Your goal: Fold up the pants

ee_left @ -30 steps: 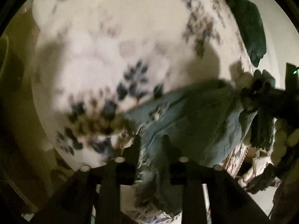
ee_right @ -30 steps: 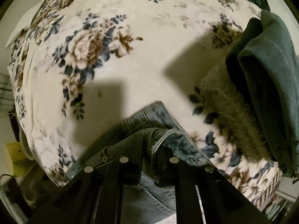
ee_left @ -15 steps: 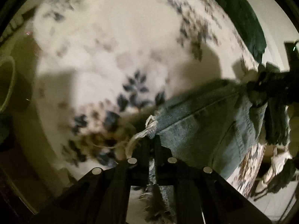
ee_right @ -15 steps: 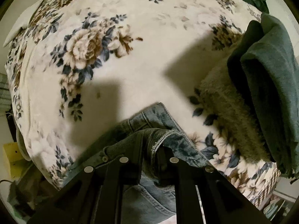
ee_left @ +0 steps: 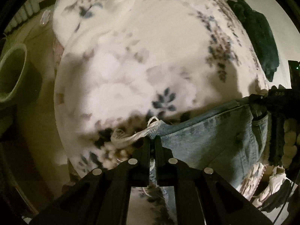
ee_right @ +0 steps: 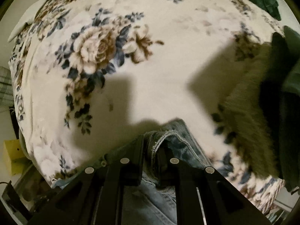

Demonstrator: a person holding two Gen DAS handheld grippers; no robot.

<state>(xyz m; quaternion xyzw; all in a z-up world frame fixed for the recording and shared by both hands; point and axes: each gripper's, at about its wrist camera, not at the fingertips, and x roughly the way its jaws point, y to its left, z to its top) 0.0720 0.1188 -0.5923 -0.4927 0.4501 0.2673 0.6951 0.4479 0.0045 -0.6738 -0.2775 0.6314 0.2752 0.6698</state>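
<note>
The pants are light blue jeans [ee_left: 215, 136], stretched taut between my two grippers over a floral blanket [ee_left: 140, 65]. My left gripper [ee_left: 152, 142] is shut on the frayed hem end, with white threads [ee_left: 131, 136] sticking out to the left. My right gripper [ee_right: 151, 146] is shut on the waistband [ee_right: 168, 140] of the jeans [ee_right: 150, 202]. In the left wrist view the right gripper [ee_left: 262, 105] shows at the far right, clamped on the waist end. The jeans hang below both grippers.
The floral blanket [ee_right: 150, 65] covers a bed. A dark green garment [ee_left: 260, 43] lies at the far right of the bed. A fuzzy olive garment [ee_right: 249, 121] and a dark green one [ee_right: 288, 93] lie right of my right gripper. A round basket [ee_left: 13, 71] stands on the floor at left.
My left gripper has closed on the hem and pulled the jeans taut and further left. The right gripper has kept its hold and shifted slightly over the bed.
</note>
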